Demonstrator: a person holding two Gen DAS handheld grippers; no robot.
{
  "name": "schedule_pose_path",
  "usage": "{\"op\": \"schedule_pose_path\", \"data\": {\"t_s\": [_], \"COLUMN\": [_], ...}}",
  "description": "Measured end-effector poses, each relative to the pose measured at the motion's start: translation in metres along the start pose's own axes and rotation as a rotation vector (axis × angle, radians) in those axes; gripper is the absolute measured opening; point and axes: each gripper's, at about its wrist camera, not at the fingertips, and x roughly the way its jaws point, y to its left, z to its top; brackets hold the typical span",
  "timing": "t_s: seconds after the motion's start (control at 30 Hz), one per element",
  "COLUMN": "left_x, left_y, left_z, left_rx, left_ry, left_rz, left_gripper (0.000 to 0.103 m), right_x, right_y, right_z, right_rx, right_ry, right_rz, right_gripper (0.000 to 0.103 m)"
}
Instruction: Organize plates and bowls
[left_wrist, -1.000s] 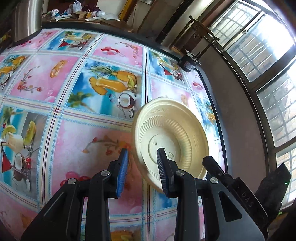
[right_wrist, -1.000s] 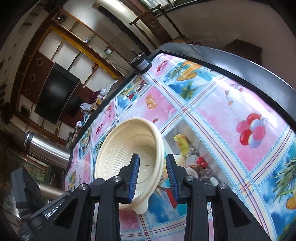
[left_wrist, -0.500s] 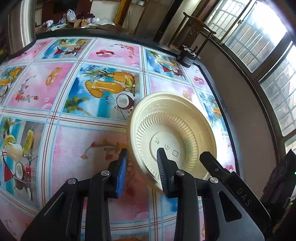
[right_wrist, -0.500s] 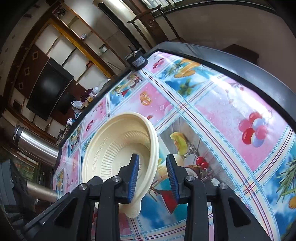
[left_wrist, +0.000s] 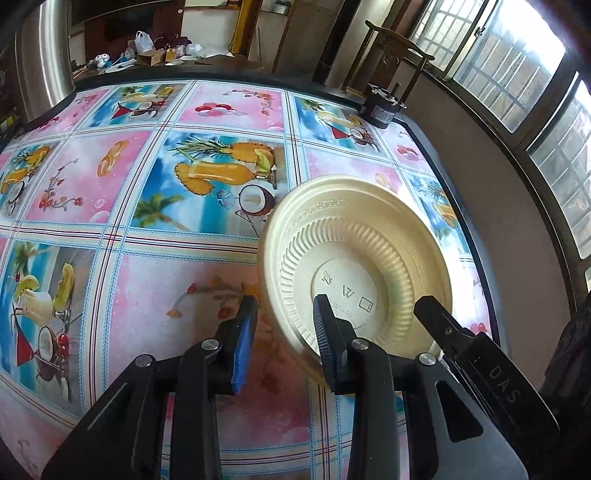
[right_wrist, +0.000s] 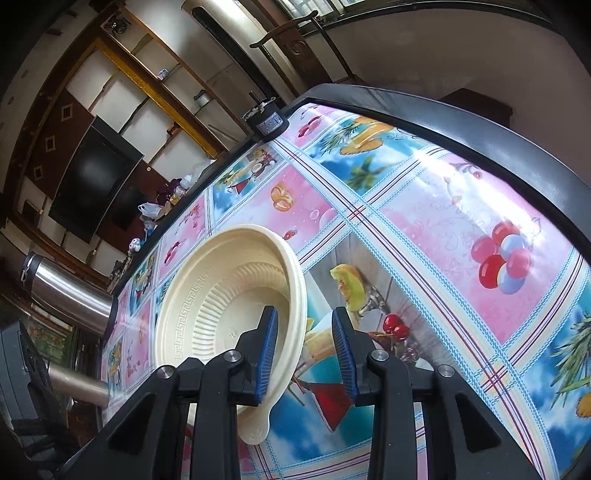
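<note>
A cream plate with a ribbed wall is held tilted, almost on edge, above the table; the left wrist view shows its underside. Its hollow side faces the right wrist camera. My right gripper is shut on the rim, with one finger inside and one against the underside. That gripper's black finger lies on the plate's right side. My left gripper straddles the near rim, open. Its right finger lies over the underside. Its left pad stands clear of the rim.
The table wears a bright fruit-and-drink patterned cloth with a dark edge. A small black cylinder sits at the far corner. A steel flask stands at the far left. A wall and windows run along the right.
Both grippers and the plate have risen and tipped back together, showing more of the far table. The plate keeps its place between the fingers, and the finger gaps are unchanged.
</note>
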Motion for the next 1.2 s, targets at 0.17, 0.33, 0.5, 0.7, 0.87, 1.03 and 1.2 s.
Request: {"op": "schedule_pose_path", "data": {"t_s": [0.17,0.33,0.5,0.7,0.87,1.03,1.2], "left_x": [-0.0007,-0.0014,-0.0014,-0.0009,-0.0010,-0.0012,-0.0016], "left_y": [-0.0002,-0.0011,-0.0015,-0.0020,-0.0021,-0.0028,-0.0037], "left_z": [0.0002,-0.0001,-0.0001,-0.0008,-0.0008,-0.0010,-0.0012], "left_rx": [0.003,0.006,0.007,0.008,0.009,0.009,0.010], "left_ry": [-0.005,-0.007,-0.007,-0.007,-0.008,-0.007,-0.009], "left_rz": [0.004,0.007,0.008,0.009,0.009,0.009,0.011], "left_gripper": [0.029,0.029,0.029,0.029,0.029,0.029,0.029], "right_x": [-0.0022,-0.0025,-0.0026,-0.0019,-0.0009,-0.0004,-0.0007], "right_y": [0.0001,0.0006,0.0007,0.0007,0.0004,-0.0003,-0.0002], "right_z": [-0.0003,-0.0003,-0.0005,-0.0007,-0.0015,-0.0016,-0.0017], "right_rx": [0.002,0.002,0.002,0.000,0.003,0.002,0.002], "right_ry": [-0.005,-0.004,-0.004,0.000,0.004,0.004,0.003], "right_rz": [0.001,0.001,0.000,-0.002,-0.002,-0.004,-0.005], "right_gripper": [0.034,0.034,0.034,0.034,0.034,0.034,0.034]}}
